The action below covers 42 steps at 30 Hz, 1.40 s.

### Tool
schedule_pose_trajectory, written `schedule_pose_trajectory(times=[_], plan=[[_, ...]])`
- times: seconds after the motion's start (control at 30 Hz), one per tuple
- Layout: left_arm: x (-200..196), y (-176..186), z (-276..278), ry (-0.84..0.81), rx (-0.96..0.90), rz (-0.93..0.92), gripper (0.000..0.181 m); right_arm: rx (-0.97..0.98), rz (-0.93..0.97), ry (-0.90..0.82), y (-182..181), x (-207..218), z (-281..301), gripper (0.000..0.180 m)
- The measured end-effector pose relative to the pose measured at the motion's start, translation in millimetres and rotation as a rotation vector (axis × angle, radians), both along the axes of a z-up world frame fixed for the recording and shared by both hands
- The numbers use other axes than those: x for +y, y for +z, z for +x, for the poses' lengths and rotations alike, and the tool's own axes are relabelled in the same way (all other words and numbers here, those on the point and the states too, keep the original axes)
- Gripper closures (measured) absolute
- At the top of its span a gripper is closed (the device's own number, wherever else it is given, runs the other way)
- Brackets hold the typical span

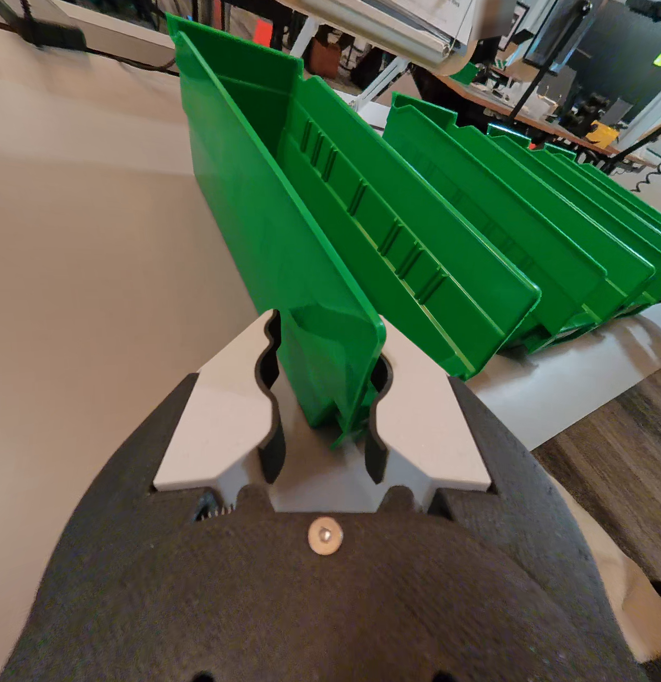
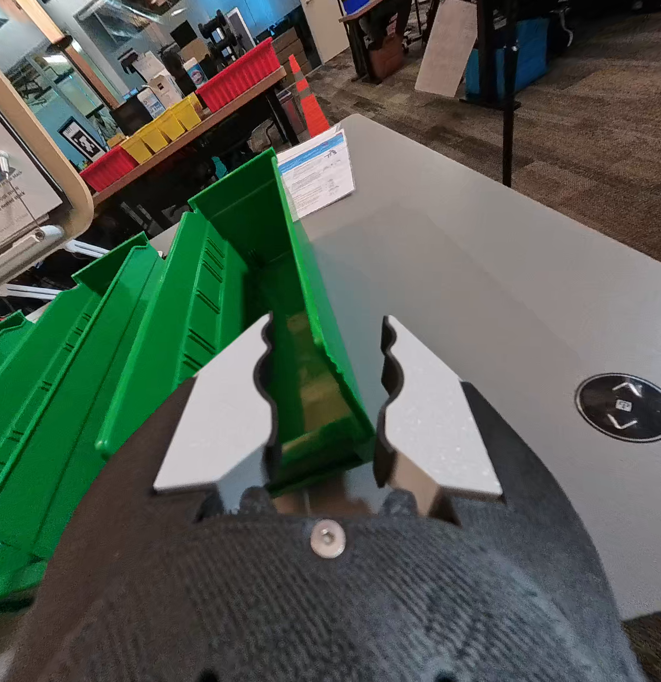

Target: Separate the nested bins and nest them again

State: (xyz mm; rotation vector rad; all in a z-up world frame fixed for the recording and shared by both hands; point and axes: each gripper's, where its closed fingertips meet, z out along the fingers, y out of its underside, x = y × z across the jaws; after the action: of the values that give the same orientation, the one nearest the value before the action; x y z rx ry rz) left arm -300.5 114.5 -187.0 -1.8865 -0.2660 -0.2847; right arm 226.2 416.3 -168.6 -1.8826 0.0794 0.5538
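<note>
printed sheet on grey table (text too small), round arrow-marked control disc

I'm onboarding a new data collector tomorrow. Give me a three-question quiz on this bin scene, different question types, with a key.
1. True or false: the left tongs grip an end wall of the lifted green bin.
2. Multiple choice: the row of other green bins sits on (A) the floor, (B) the grey table, (C) a red tray.
3. Fill in: the printed sheet lies on the table near the bin's ____ end.

Key: 1 true; 2 B; 3 far.
</note>
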Motion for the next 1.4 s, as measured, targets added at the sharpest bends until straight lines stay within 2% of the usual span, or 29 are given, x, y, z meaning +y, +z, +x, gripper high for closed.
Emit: schedule_pose_trajectory(times=[0.2,0.27,0.47,0.57,0.63,0.73,0.93,1.1,1.23,1.4], plan=[[-4.3,2.3,-2.3,-0.005,0.003,0.02,0.148,-0.051,0.001,-0.016,-2.9,4.1,2.4,0.144],[-5.1,2.6,-4.9,0.004,-0.013,0.023,0.15,-0.042,0.003,-0.001,-3.0,4.9,-1.0,0.144],[-7.8,4.8,-26.7,0.095,-0.079,0.02,0.167,-0.081,0.025,0.021,1.4,3.0,-6.7,0.166],[-11.7,7.8,-55.6,0.176,-0.026,0.02,0.179,-0.162,0.038,0.04,3.9,0.5,-12.4,0.177],[-15.3,8.3,-75.4,0.196,0.032,0.002,0.18,-0.2,0.032,0.012,4.0,0.3,-12.0,0.177],[-28.4,12.1,-114.5,0.319,0.022,0.007,0.179,-0.19,0.043,0.006,6.2,-0.1,-12.7,0.177],[-79.2,20.8,-186.2,0.487,0.048,0.0,0.178,-0.153,0.037,-0.011,4.2,0.4,-7.6,0.177],[-108.5,22.2,-196.1,0.504,0.072,-0.004,0.178,-0.124,0.034,-0.034,4.1,1.7,-1.6,0.177],[-106.0,15.9,-184.6,0.469,-0.023,0.008,0.176,-0.062,0.019,-0.047,5.5,2.7,0.2,0.177],[-99.8,9.8,-178.8,0.448,0.032,-0.023,0.177,-0.037,0.05,-0.081,17.8,0.2,5.1,0.177]])
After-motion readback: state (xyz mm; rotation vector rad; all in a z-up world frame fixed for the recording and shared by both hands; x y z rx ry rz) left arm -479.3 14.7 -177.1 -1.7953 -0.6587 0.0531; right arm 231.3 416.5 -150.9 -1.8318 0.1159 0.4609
